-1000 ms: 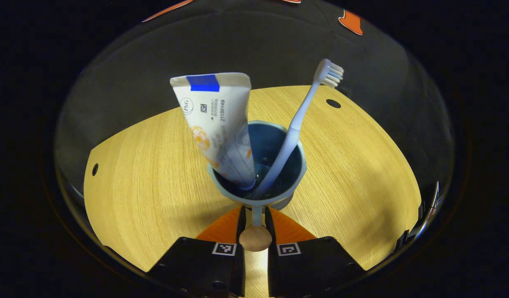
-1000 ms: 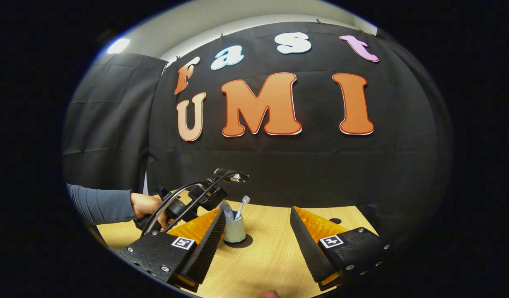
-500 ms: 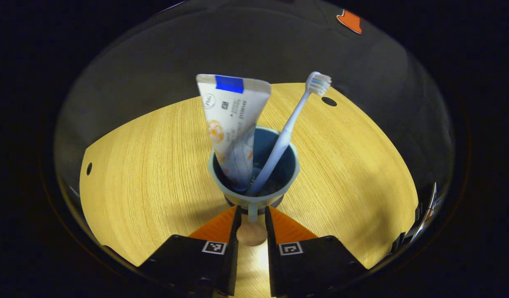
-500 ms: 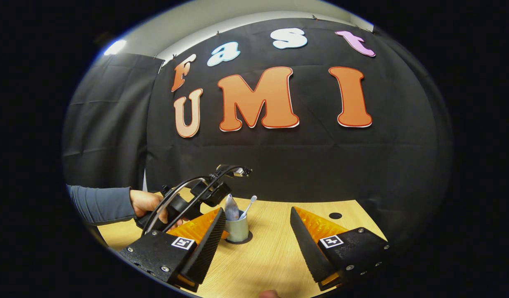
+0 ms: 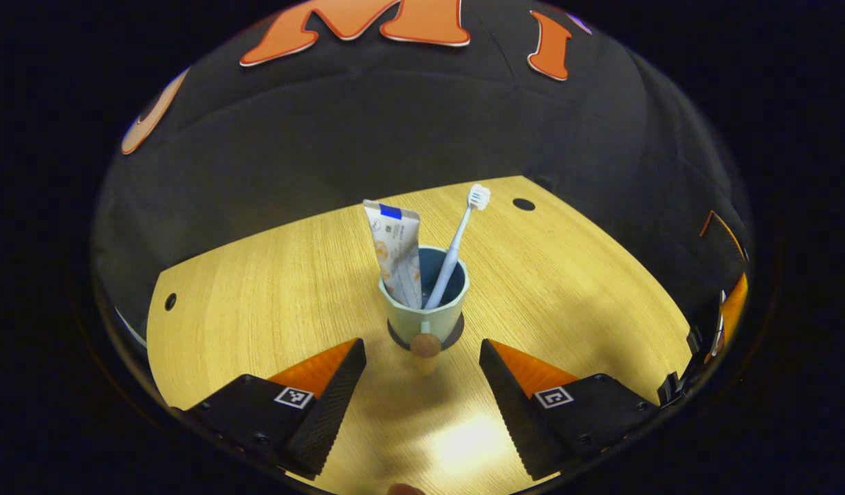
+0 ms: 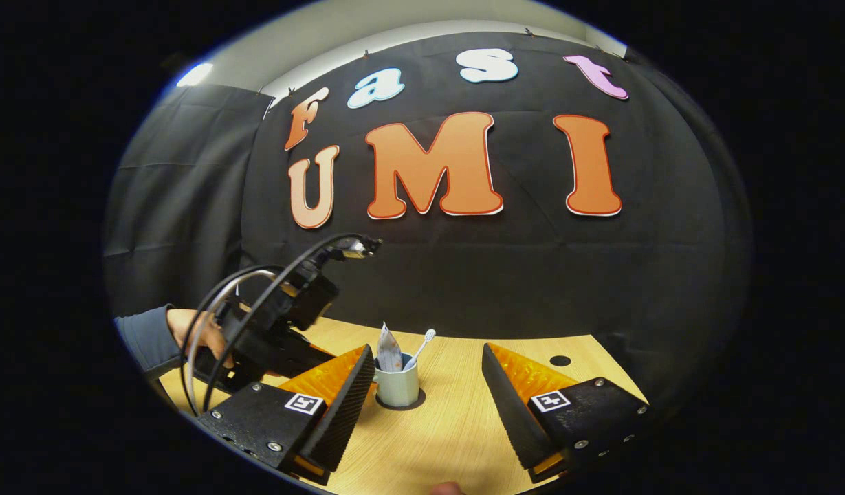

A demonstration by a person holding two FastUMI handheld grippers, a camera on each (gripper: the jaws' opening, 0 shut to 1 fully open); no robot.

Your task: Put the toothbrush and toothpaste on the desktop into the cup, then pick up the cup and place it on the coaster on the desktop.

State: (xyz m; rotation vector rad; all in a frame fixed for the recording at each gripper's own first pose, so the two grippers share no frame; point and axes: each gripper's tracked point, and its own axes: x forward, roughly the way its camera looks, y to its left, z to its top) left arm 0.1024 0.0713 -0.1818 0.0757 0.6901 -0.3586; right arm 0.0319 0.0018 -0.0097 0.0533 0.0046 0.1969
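A pale cup (image 5: 425,313) with a blue inside stands upright on a dark round coaster (image 5: 458,335) on the wooden desktop (image 5: 257,295). A white toothpaste tube (image 5: 397,251) and a light blue toothbrush (image 5: 456,240) lean inside it, brush head up. The cup's handle ends in a round wooden knob (image 5: 425,345) that points at me. My left gripper (image 5: 421,342) is open, its fingers spread to either side of the knob and apart from it. My right gripper (image 6: 427,347) is open and holds nothing, with the cup (image 6: 397,386) a little beyond and left of its middle.
In the right gripper view a hand and sleeve (image 6: 168,333) hold the left gripper's body (image 6: 284,320) at the left of the cup. The desktop has small round holes (image 5: 523,204) near its far corners. The black cloth wall stands right behind the table.
My left gripper has opened off the cup's handle and drawn back and up. The cup now stands by itself on the coaster. The right gripper has hardly moved.
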